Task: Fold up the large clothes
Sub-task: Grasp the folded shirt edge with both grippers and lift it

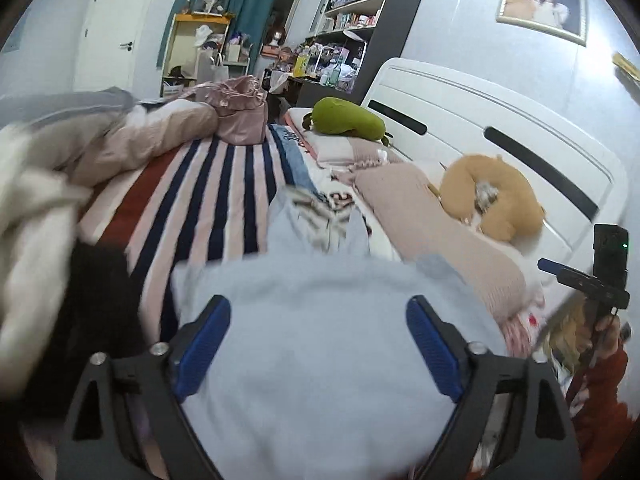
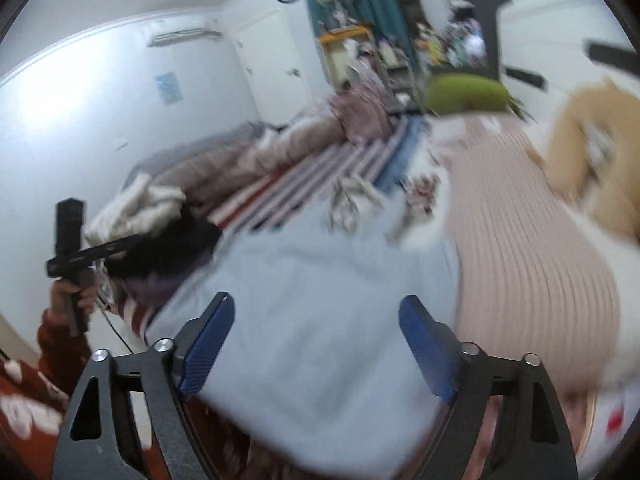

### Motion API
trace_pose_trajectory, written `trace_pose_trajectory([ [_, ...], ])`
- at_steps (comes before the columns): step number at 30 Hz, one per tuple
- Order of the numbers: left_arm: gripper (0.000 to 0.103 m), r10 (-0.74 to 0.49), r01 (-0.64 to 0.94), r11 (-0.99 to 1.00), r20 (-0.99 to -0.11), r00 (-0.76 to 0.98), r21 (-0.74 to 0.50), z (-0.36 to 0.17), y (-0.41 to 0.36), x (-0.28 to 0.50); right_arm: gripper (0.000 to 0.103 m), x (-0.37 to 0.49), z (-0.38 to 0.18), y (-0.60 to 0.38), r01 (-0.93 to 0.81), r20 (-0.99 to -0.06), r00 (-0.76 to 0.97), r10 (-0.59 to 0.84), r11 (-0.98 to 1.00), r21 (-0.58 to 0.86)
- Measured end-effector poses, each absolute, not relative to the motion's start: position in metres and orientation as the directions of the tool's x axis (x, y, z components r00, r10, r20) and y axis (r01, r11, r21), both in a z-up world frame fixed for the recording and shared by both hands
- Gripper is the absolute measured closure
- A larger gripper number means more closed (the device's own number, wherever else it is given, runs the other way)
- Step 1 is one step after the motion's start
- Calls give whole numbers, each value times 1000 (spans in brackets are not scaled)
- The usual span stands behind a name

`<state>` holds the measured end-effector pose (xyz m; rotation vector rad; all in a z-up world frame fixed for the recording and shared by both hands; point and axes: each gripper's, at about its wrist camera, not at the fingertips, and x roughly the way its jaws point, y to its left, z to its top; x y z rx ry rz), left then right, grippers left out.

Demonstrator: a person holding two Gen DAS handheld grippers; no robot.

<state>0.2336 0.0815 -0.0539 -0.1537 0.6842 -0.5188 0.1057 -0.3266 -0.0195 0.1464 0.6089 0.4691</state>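
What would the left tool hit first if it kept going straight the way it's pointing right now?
Most likely the pale blue garment spread on the bed. It fills the space between the open left tool fingers and just ahead of them. Farther along lies the striped blanket, but depth is hard to judge through the fisheye.

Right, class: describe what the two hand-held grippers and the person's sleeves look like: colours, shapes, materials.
Each hand-held gripper, left and right, has two ribbed blue finger pads on black angular frames with triangular cut-outs and silver bolts. The sleeves are rust-red with white patches.
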Motion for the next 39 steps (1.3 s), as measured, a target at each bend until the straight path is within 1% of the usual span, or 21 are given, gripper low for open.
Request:
trace_pose_trajectory([
  [2, 11, -493, 388, 870, -579, 650, -305, -52, 65, 285, 12, 159, -9, -317, -377, -515, 712, 477, 879, 292],
  [4, 11, -447, 349, 894, -616, 649, -281, -56, 41, 350, 12, 213, -5, -310, -354, -525, 700, 483, 874, 332],
  [7, 11, -427, 327, 903, -666, 612, -279, -74, 11, 429, 12, 310, -16, -297, -287, -586, 666, 461, 884, 370],
  [9, 11, -436, 306, 899, -709, 555, -314, -104, -8, 481, 11, 378, -45, -294, -207, -651, 642, 405, 909, 361],
  [11, 11, -429, 277, 902, -757, 494, -330, -140, -27, 527, 8, 422, -82, -296, -119, -714, 621, 324, 939, 323],
  [12, 11, -427, 274, 903, -769, 475, -331, -154, -33, 540, 8, 451, -112, -298, -70, -755, 589, 288, 949, 307],
  [14, 11, -418, 268, 906, -795, 440, -328, -187, -44, 560, 8, 486, -162, -306, -4, -811, 517, 273, 948, 317],
  [17, 11, -403, 255, 911, -828, 390, -323, -234, -55, 586, 8, 513, -213, -313, 19, -824, 472, 313, 931, 364],
  [18, 15, -405, 254, 910, -835, 374, -327, -245, -56, 590, 9, 517, -221, -312, 6, -822, 467, 326, 928, 371],
  [19, 21, -413, 256, 906, -840, 352, -338, -255, -59, 594, 10, 522, -232, -309, -23, -816, 458, 352, 923, 385],
  [20, 34, -426, 258, 899, -841, 334, -353, -265, -62, 599, 15, 526, -238, -305, -46, -815, 449, 367, 920, 389],
  [22, 40, -441, 255, 894, -825, 355, -368, -272, -62, 602, 22, 529, -241, -297, -82, -819, 460, 342, 935, 344],
  [23, 49, -450, 260, 890, -817, 361, -375, -271, -61, 602, 41, 531, -239, -294, -99, -818, 461, 344, 936, 338],
  [24, 62, -455, 262, 887, -814, 360, -380, -270, -62, 603, 77, 531, -237, -292, -106, -815, 455, 360, 930, 352],
  [25, 74, -470, 276, 879, -809, 354, -390, -266, -64, 602, 91, 531, -236, -291, -111, -807, 442, 392, 917, 384],
  [26, 93, -480, 290, 872, -803, 353, -394, -263, -65, 601, 96, 531, -232, -288, -115, -801, 446, 400, 913, 392],
  [27, 97, -475, 306, 874, -799, 370, -378, -255, -69, 597, 96, 531, -229, -284, -124, -806, 464, 368, 928, 352],
  [29, 99, -444, 332, 887, -794, 415, -322, -236, -76, 587, 98, 525, -216, -274, -139, -798, 502, 334, 942, 306],
  [31, 100, -453, 360, 882, -761, 465, -305, -211, -74, 573, 99, 513, -196, -272, -144, -761, 554, 338, 939, 313],
  [35, 99, -494, 400, 863, -675, 547, -307, -154, -55, 533, 100, 472, -137, -271, -201, -650, 664, 371, 925, 323],
  [39, 97, -548, 475, 829, -591, 592, -294, -114, -32, 475, 100, 405, -78, -266, -308, -523, 731, 438, 896, 319],
])
